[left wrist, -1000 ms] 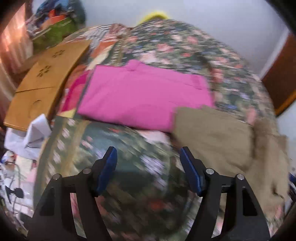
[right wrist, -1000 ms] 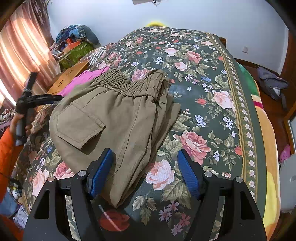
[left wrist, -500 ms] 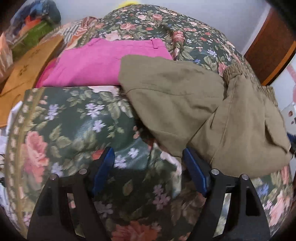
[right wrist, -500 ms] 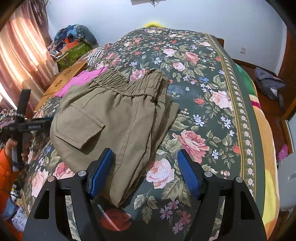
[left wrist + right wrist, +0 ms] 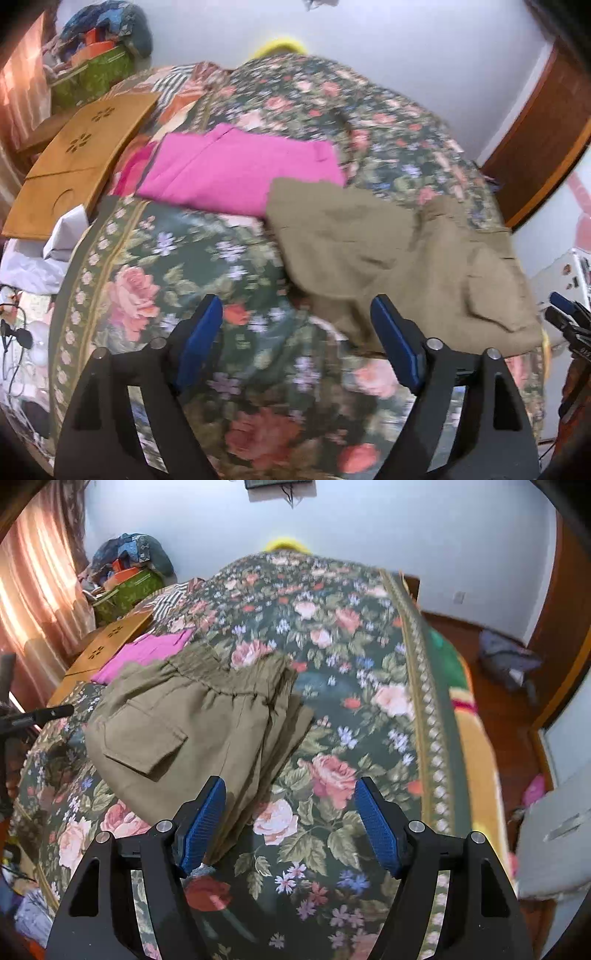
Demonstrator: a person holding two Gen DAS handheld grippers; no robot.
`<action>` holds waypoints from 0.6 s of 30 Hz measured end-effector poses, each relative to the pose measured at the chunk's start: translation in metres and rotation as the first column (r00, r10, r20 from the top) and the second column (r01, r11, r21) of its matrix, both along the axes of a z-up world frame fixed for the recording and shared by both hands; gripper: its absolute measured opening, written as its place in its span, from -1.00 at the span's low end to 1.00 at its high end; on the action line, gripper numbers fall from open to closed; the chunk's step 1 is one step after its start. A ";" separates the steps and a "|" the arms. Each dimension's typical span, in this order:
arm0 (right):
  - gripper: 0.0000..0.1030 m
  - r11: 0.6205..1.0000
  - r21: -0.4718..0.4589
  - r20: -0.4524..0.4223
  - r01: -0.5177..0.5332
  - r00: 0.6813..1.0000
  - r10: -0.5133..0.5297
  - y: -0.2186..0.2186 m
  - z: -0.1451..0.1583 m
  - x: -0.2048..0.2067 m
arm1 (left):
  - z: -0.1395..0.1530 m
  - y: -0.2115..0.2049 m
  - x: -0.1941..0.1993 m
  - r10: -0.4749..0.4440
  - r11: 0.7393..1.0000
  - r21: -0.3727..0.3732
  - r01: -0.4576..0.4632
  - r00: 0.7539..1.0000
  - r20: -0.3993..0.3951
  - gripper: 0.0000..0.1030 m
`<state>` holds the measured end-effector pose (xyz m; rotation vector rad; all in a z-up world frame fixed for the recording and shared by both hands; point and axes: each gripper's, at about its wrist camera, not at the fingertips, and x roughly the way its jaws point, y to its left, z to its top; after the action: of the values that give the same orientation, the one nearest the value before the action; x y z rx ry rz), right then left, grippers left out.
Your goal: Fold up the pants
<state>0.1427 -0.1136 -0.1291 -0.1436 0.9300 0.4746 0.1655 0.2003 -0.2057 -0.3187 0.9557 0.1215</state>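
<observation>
The khaki pants (image 5: 192, 731) lie folded on the floral bedspread (image 5: 369, 672), waistband at the far side, a flap pocket on top. In the left wrist view the khaki pants (image 5: 399, 258) sit to the right, ahead of my left gripper (image 5: 299, 343), which is open and empty above the bedspread (image 5: 166, 266). My right gripper (image 5: 291, 827) is open and empty at the near edge of the pants, its left finger (image 5: 201, 823) over the fabric's edge. The other gripper's tip (image 5: 33, 716) shows at the left.
Folded pink pants (image 5: 236, 170) lie beyond the khaki ones. A wooden board (image 5: 77, 162) lies at the bed's left edge, with white cloth (image 5: 40, 254) below it. A clothes pile (image 5: 129, 568) sits at the back left. A wooden door (image 5: 546, 122) stands at the right.
My left gripper has swung back and to the left, so the khaki pants now sit further right in its view. My right gripper has drawn back and tilted slightly. Both stay open.
</observation>
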 end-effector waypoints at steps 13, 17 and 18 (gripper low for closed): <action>0.52 0.990 -0.005 -0.006 -0.139 0.990 0.139 0.033 0.001 -0.033 | -0.028 -0.073 -0.014 -0.149 0.985 -0.094 0.142 0.986 -0.073 0.70; 0.52 0.988 -0.015 -0.047 -0.153 0.987 0.152 0.038 -0.014 -0.036 | -0.051 -0.068 -0.014 -0.131 0.965 -0.239 0.105 0.987 -0.095 0.84; 0.52 0.987 -0.015 -0.079 -0.158 0.985 0.156 0.039 -0.021 -0.035 | -0.051 -0.069 -0.014 -0.125 0.968 -0.228 0.102 0.988 -0.089 0.85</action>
<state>0.1077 -0.0742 -0.1504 -0.2201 1.0040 0.6197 0.1515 0.1317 -0.2568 -0.4669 1.0898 -0.0757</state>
